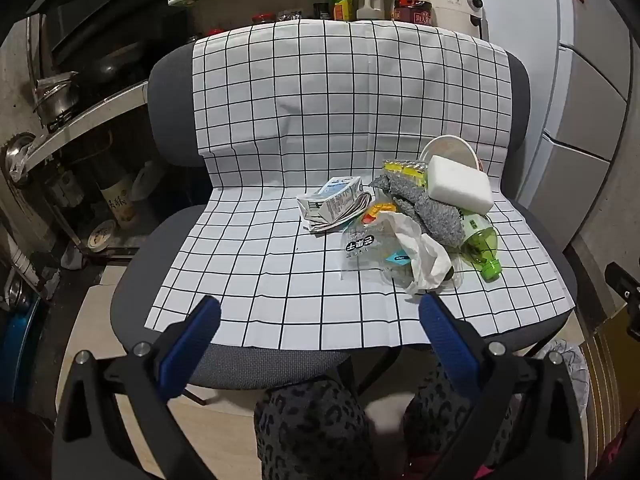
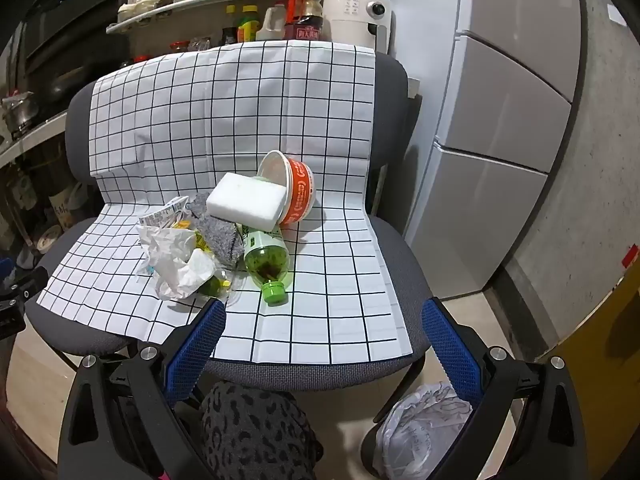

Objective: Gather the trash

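Observation:
A heap of trash lies on a chair covered by a white grid cloth [image 1: 280, 264]. It holds a crushed milk carton [image 1: 332, 204], a clear plastic wrapper [image 1: 364, 248], crumpled white paper [image 1: 424, 256] [image 2: 180, 264], a grey rag [image 1: 432, 212] [image 2: 218, 232], a white sponge [image 1: 460, 188] [image 2: 246, 200], a green bottle [image 1: 480, 244] [image 2: 268, 260] and an orange noodle cup [image 2: 298, 192] [image 1: 452, 152]. My left gripper [image 1: 320, 312] is open and empty, just in front of the heap. My right gripper [image 2: 324, 316] is open and empty, near the bottle's cap.
A trash bin lined with a white bag [image 2: 420, 424] stands on the floor below the chair's right front. A fridge [image 2: 504, 120] is to the right. A counter with bottles [image 1: 360, 4] is behind the chair. The person's knees [image 1: 312, 420] are below the seat.

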The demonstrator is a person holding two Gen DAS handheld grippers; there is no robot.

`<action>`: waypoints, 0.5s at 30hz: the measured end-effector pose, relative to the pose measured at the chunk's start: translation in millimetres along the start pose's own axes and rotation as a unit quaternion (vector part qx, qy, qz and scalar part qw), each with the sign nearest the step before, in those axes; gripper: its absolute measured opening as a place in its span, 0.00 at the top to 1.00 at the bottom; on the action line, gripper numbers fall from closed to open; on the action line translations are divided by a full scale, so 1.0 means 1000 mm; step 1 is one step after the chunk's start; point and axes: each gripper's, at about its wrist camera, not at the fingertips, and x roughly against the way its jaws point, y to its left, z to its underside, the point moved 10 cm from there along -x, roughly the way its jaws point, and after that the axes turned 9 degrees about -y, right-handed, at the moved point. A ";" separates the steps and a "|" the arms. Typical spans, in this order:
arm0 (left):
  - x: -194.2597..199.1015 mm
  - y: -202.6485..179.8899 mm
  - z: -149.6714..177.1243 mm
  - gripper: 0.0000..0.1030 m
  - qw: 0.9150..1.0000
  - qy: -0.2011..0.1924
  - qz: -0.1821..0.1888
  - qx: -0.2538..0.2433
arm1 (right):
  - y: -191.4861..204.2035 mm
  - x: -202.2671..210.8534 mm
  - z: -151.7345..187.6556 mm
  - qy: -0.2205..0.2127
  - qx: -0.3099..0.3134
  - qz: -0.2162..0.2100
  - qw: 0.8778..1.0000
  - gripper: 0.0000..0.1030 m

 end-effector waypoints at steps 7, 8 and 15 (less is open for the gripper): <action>0.001 0.002 0.000 0.06 1.000 -0.001 0.000 0.001 | 0.000 0.000 0.000 -0.002 0.001 -0.001 1.000 0.06; 0.001 0.002 0.000 0.06 1.000 -0.001 0.000 0.002 | 0.000 0.000 0.001 -0.002 0.001 -0.002 1.000 0.06; 0.003 0.002 -0.001 0.06 1.000 -0.001 0.002 -0.002 | -0.001 -0.001 0.004 0.002 -0.001 0.000 1.000 0.06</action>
